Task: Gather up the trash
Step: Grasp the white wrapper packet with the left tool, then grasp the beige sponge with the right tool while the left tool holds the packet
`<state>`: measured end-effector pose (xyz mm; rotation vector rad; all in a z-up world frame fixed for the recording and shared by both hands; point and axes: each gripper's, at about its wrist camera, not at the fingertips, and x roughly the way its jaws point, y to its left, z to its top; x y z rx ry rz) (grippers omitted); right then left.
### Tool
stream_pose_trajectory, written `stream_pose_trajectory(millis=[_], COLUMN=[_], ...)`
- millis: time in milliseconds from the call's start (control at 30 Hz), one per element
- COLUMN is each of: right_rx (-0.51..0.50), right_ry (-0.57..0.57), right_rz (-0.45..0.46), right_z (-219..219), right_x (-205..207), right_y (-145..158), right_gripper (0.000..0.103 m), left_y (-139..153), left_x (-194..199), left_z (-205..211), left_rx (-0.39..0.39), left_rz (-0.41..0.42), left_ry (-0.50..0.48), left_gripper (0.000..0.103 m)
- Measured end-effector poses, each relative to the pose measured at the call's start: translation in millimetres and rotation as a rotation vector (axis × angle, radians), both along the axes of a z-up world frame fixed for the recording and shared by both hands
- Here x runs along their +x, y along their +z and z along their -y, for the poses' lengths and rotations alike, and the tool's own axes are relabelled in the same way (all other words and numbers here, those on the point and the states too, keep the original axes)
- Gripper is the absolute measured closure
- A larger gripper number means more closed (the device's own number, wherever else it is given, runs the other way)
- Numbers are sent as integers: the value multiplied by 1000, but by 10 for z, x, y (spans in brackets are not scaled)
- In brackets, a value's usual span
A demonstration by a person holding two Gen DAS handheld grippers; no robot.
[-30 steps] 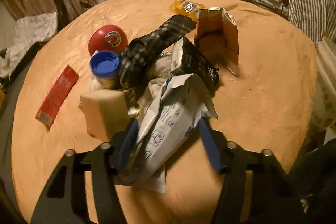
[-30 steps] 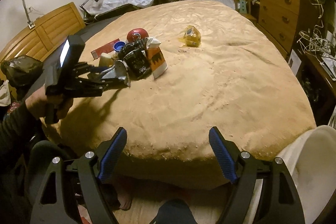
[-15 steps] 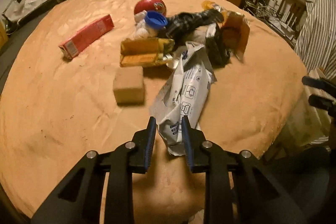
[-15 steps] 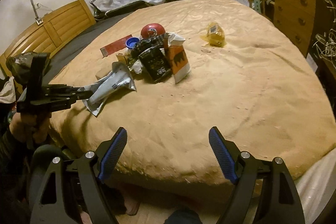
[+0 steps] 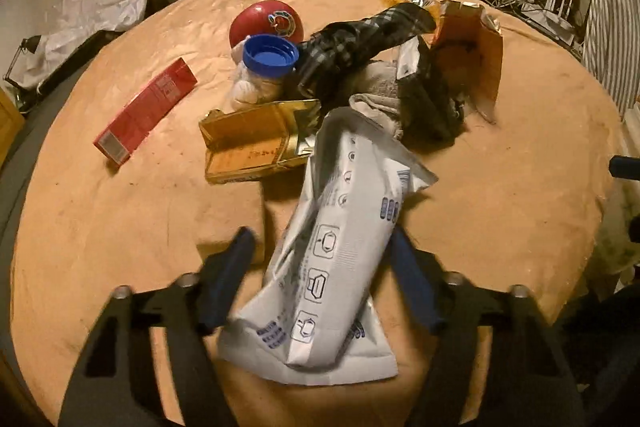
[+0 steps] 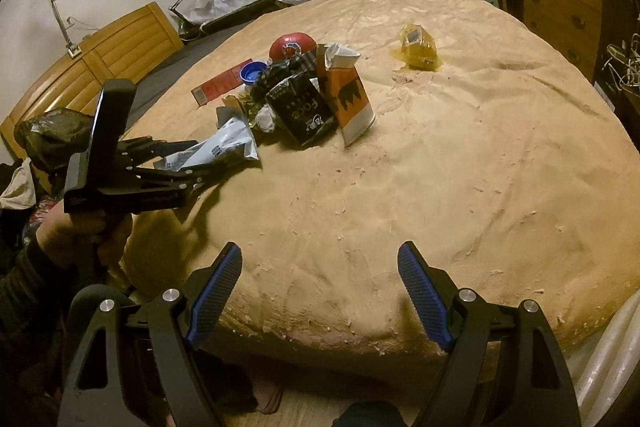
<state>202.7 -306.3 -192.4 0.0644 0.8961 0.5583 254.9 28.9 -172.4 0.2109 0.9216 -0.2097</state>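
Left gripper jaws just reopened, astride white pouch, pads clear. Pouch to be regripped mid-body, lifted off bed. Right gripper jaws wide, empty.

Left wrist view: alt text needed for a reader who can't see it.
A white printed wrapper lies between the fingers of the left gripper, which have just been opening, on a tan bedspread. Beyond it sits a trash pile: a gold packet, a blue cap, a red ball, an orange bag. A red box lies apart.
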Motion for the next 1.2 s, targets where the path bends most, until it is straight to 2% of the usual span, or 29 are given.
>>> stream_pose_trajectory(millis=[33, 100, 200, 267, 367, 500, 600, 700, 733, 833, 1033, 1100, 1167, 1200], right_rx=[0, 0, 12, 16, 10, -3, -14, 36, 61, 28, -85, -97, -125, -130], right_ry=[1, 6, 35, 78, 147, 244, 312, 229, 204, 161, 5, -5, 0, 2], right_rz=[-2, -4, -1, 8, 16, 28, 33, -35, -51, -44, -8, -2, 7, 12], right_z=[-7, -53, -184, -342, -641, -1190, -1653, -1924, -2019, -2337, -2661, -2696, -2724, -2695], right_x=[1, 19, 52, 67, 103, 199, 316, 602, 672, 725, 833, 872, 901, 903], right_y=[-9, -30, -28, -14, -5, -25, -37, -91, -99, -116, -192, -234, -285, -301], right_gripper=[22, 22, 24, 30, 40, 47, 48, 48, 45, 34, 33, 41, 55, 56], left_y=[7, 53, 167, 274, 339, 241, 176, 166, 163, 155, 69, 39, 27, 26], left_x=[-21, -70, -199, -385, -616, -678, -640, -613, -608, -602, -572, -538, -521, -513], left_z=[0, -44, -210, -384, -707, -1234, -1458, -1506, -1500, -1534, -1585, -1595, -1599, -1595], left_rx=[-13, -37, -113, -175, -222, -226, -210, -210, -209, -228, -227, -214, -206, -202], left_rz=[-8, 0, 13, 36, 66, 58, 48, 55, 61, 72, 70, 73, 76, 79], left_ry=[-3, 14, 51, 85, 170, 343, 414, 445, 451, 476, 516, 528, 532, 532], left_gripper=[58, 70, 71, 71, 71, 71, 71, 71, 71, 71, 71, 71, 71, 71])
